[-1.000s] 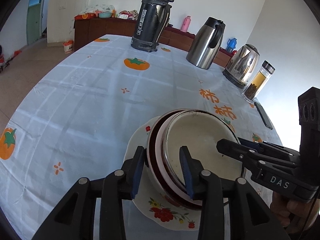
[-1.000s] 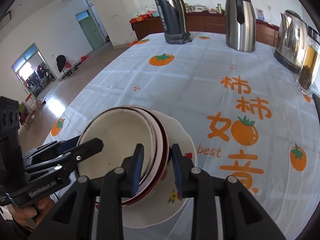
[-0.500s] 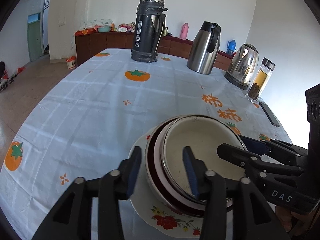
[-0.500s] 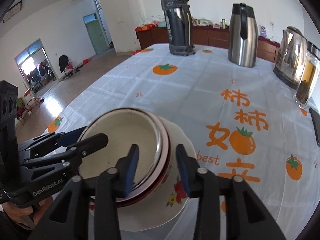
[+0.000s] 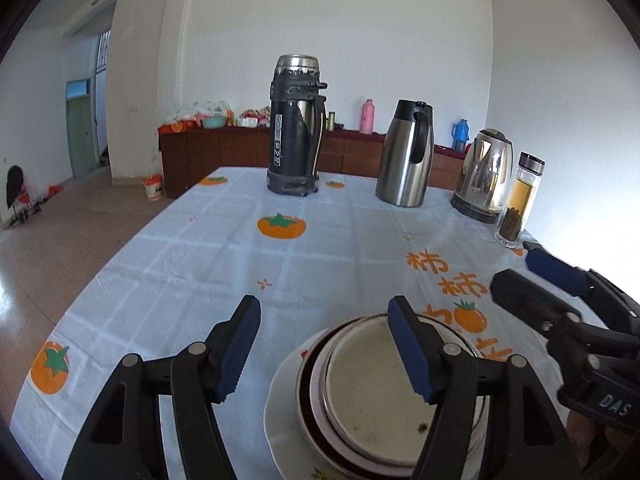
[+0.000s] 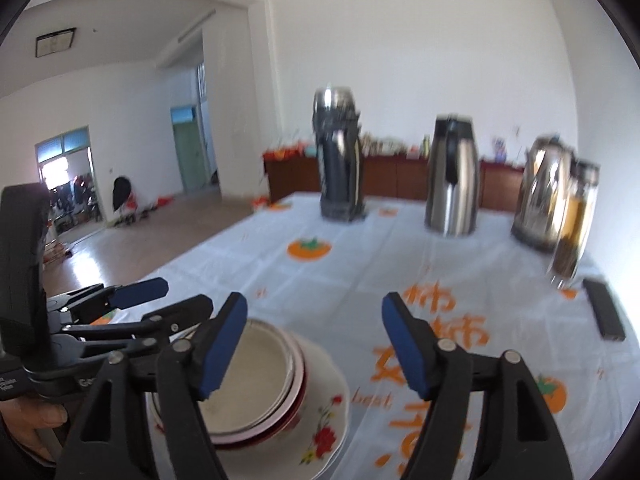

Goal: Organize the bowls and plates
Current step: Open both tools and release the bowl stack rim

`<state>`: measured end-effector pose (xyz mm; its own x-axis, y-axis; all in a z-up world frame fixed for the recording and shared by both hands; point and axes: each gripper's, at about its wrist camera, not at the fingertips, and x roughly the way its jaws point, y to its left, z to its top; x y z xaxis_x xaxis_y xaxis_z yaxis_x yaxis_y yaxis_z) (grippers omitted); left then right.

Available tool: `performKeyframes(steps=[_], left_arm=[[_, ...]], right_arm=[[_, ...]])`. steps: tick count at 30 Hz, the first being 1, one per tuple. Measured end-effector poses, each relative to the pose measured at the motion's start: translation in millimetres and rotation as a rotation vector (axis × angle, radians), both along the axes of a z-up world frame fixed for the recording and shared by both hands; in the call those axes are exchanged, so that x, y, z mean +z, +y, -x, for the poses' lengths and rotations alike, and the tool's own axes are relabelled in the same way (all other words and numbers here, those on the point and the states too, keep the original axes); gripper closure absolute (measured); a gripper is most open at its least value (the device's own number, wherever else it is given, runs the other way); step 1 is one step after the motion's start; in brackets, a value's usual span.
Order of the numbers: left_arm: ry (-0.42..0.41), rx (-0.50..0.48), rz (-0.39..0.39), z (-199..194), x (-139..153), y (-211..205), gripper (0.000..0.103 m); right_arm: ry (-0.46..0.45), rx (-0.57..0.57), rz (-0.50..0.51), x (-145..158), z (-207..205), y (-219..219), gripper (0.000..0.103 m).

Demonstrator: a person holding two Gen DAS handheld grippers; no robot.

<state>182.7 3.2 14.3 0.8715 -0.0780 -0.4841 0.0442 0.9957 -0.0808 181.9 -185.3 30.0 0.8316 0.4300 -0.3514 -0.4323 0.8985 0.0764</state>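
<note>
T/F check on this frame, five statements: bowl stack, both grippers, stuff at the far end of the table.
1. The nested bowls sit on a floral plate. True.
2. The left gripper is clamped on the bowl rim. False: its jaws have just been opening and stand wide apart, gripping nothing.
3. The right gripper is open. True: its jaws have just been opening and press on nothing.
4. The black thermos lies on its side. False: it stands upright at the far end of the tablecloth.
5. The glass tea bottle stands left of the black thermos. False: it is far to the right, beside the electric kettle.
</note>
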Motion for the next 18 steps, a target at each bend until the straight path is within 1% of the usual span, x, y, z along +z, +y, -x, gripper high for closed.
performKeyframes(steps=[2,4,7,10,15,18], left_arm=[[-0.019,0.002,0.003,-1.1,-1.2,-0.7,0.035],[-0.049,0.004,0.002,-0.5,-1.4,-1.4,0.034],[-0.089,0.007,-0.005,1.9,-0.4,-3.2,0.034],[-0.115,0.003,0.008,3.3,0.6,-2.9,0.034],[-0.132,0.007,0.002,4.1,-3.4,-2.5,0.034],[-0.127,0.008,-0.003,3.3,-4.9,-3.2,0.034]], right_arm=[[-0.053,-0.013,-0.005,1.8,4.6,-0.5,0.029],[-0.081,-0.018,-0.018,2.1,4.8,-2.0,0.028],[-0.084,-0.033,-0.033,3.7,2.3,-6.1,0.024],[-0.09,-0.058,-0.052,5.0,1.8,-13.3,0.022],[-0.091,-0.077,-0.07,3.3,2.2,-19.2,0.018],[-0.106,-0.092,-0.076,3.2,3.2,-21.3,0.017]])
